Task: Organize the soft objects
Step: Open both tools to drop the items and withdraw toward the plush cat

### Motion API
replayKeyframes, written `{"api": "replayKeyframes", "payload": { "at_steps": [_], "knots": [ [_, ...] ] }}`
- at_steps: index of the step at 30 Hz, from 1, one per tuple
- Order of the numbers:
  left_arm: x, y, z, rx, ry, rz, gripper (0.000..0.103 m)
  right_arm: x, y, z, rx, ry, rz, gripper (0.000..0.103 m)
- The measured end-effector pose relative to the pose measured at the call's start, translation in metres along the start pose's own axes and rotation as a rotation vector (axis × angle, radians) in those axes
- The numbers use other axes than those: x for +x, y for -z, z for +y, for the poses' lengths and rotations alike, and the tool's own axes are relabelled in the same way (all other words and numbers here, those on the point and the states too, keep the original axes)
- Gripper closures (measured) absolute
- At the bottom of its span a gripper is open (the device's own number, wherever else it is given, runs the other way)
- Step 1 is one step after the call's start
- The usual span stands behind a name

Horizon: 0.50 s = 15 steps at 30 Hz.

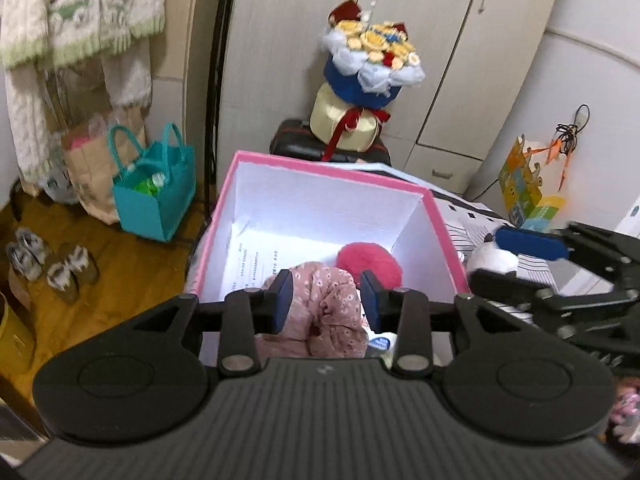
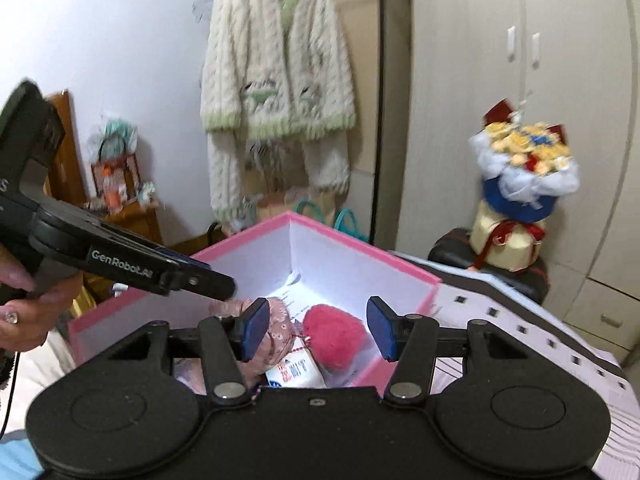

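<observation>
A pink box with white inner walls stands open; it also shows in the right wrist view. Inside lie a pink floral cloth, a fluffy pink pompom and a white packet. My left gripper is open with its pads on either side of the floral cloth, just over the box's near edge. My right gripper is open and empty above the box, over the pompom. A small panda plush lies outside the box, by the right gripper's fingers.
A bouquet stands on a black case behind the box. A teal bag, a paper bag and slippers are on the wooden floor at left. A knit cardigan hangs on the wall. The striped bedcover spreads right.
</observation>
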<state>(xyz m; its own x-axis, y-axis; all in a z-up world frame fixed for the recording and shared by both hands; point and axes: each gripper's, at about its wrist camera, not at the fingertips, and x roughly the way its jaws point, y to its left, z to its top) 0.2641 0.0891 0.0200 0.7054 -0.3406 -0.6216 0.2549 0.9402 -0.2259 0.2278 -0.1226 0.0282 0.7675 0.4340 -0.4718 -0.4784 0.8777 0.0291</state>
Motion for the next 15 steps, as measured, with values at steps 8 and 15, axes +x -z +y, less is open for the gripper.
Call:
{"api": "replayKeyframes", "payload": {
  "at_steps": [8,15],
  "knots": [
    [-0.061,0.012,-0.037,0.116,0.029,-0.048,0.061,-0.063,0.007,-0.006,0.063,0.088,0.027,0.031],
    [-0.09,0.026,-0.081,0.198,0.129,-0.015,0.048,-0.106,0.025,-0.021,0.1,0.127,0.044,0.018]
  ]
}}
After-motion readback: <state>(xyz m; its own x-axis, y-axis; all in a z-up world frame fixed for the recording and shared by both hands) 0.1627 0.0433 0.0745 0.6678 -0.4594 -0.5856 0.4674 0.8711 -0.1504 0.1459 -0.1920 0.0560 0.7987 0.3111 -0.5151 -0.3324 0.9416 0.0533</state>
